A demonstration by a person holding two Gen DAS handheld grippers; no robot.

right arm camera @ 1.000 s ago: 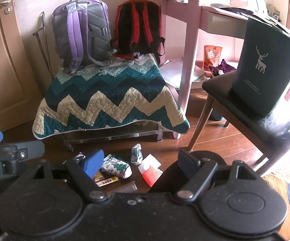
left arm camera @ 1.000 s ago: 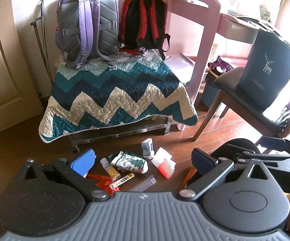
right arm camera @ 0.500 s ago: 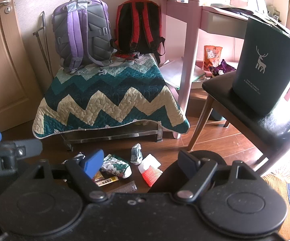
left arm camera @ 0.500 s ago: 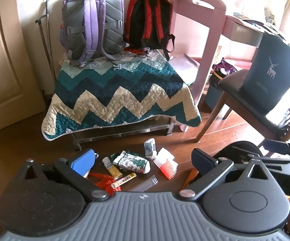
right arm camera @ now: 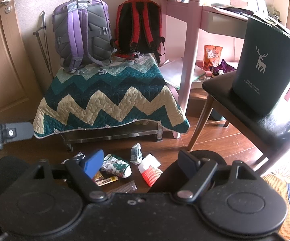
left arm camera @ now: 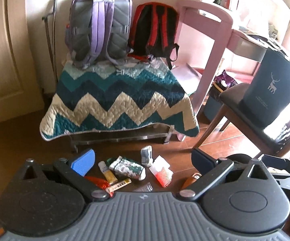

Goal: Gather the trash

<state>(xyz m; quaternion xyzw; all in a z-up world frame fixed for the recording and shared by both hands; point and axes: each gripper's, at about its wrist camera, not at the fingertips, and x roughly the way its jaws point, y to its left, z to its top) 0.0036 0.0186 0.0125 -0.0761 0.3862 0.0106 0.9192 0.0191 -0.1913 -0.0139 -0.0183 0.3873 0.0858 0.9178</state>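
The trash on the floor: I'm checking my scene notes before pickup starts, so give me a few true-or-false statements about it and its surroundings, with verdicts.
1. The dark bin with a deer logo stands on the chair seat. True.
2. The left gripper is shut on the red mesh wrapper. False: both its fingers are spread wide and hold nothing; the wrapper lies on the floor.
3. The purple-and-grey backpack and the red-and-black backpack stand on the zigzag quilt. True.
4. The green-and-white patterned packet lies on the quilt. False: it lies on the wooden floor in front of the quilt.
5. The right gripper is open and empty. True.
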